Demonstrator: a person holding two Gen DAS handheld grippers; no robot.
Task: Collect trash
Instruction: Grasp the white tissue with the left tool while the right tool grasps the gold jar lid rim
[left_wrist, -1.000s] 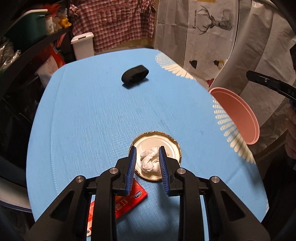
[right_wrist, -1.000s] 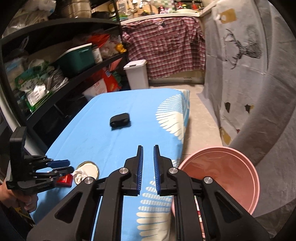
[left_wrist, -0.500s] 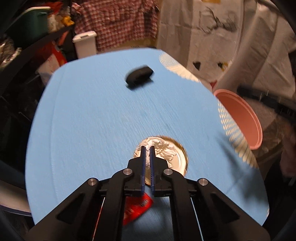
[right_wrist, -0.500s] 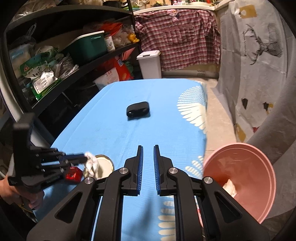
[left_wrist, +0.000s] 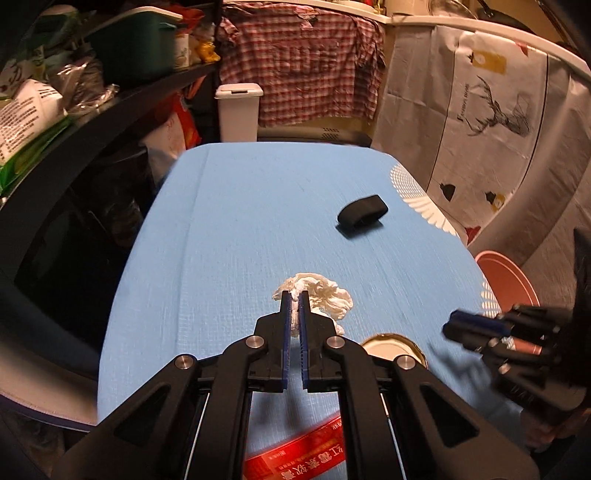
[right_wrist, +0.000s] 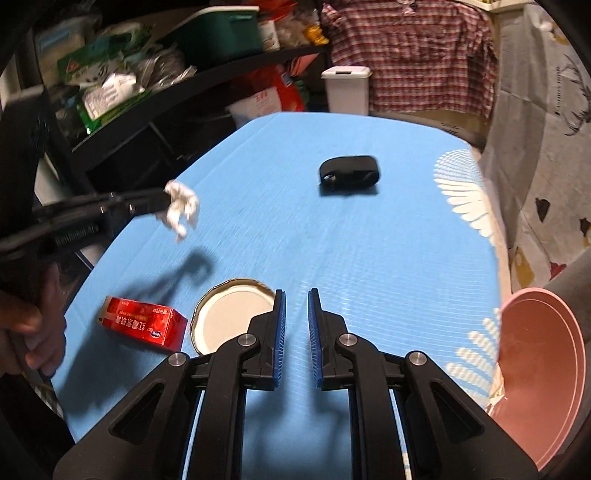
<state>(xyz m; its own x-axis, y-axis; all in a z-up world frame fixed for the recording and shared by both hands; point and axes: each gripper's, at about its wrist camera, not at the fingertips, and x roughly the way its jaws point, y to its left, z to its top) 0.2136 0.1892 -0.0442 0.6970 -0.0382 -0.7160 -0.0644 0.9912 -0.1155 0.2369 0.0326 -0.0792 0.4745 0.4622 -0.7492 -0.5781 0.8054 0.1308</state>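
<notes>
My left gripper is shut on a crumpled white tissue and holds it clear of the blue table. The right wrist view shows the same tissue hanging from the left gripper, with its shadow on the cloth. A gold jar lid lies bare beside a red carton. My right gripper hovers low just right of the lid, jaws a narrow gap apart with nothing between them. In the left wrist view the right gripper is blurred at the right edge.
A black case lies further back on the table. A pink basin sits below the table's right edge. A white bin and crowded shelves stand at the far left. A hand grips the left tool.
The left jaws closed on the tissue and lifted it off the gold lid. The right gripper came down and left from over the basin to beside the lid.
</notes>
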